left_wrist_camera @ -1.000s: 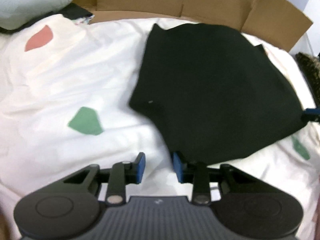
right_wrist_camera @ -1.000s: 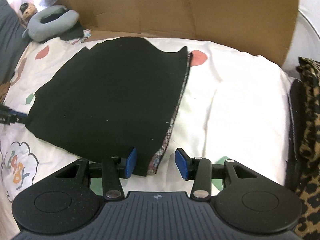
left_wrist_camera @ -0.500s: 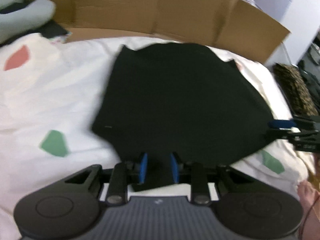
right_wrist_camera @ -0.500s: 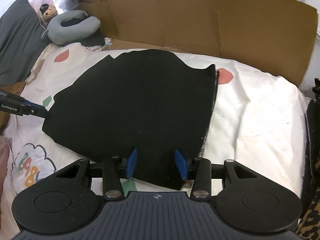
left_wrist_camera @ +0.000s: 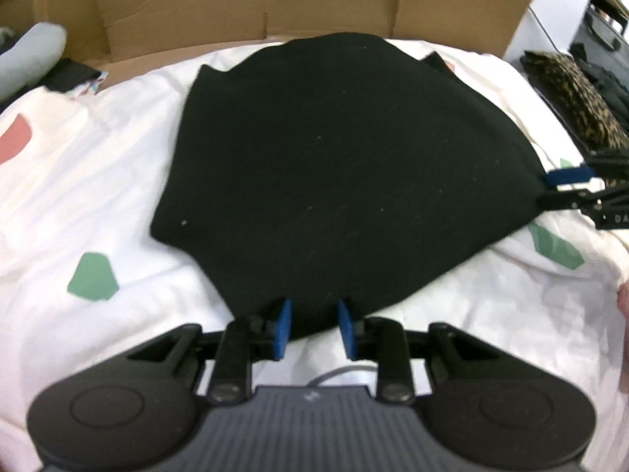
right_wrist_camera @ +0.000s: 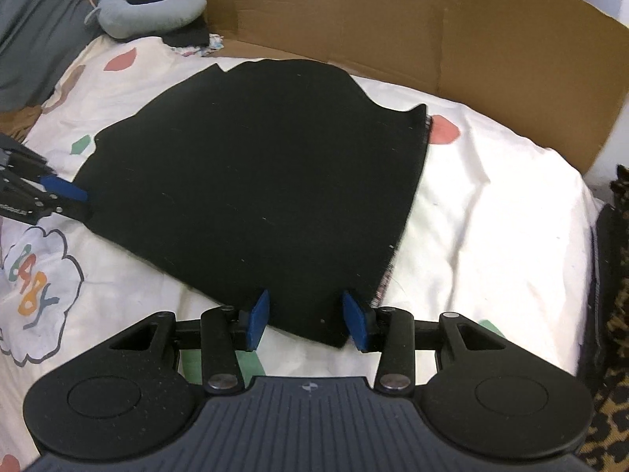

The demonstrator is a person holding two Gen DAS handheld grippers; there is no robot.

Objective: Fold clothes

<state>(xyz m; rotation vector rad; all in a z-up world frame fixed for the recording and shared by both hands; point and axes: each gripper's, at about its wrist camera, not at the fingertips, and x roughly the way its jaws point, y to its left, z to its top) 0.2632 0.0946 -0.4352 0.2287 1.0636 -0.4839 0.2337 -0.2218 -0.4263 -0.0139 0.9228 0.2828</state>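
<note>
White patterned bedsheet [right_wrist_camera: 491, 212] under black garment [right_wrist_camera: 259, 181], cardboard [right_wrist_camera: 432, 19] behind.

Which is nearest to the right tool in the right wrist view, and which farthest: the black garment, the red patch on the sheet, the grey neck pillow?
1. Black garment, between the right tool's open fingers.
2. Red patch, ahead, right of the garment.
3. Grey neck pillow, far left corner.

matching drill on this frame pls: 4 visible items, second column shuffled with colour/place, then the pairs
1. garment
2. neck pillow
3. cardboard
4. leopard-print fabric

A. grey, far left corner of the bed
B. brown, standing along the far edge
C. black, spread flat on the sheet
D. off the bed's right side

Pairs: 1-C, 2-A, 3-B, 4-D
</note>
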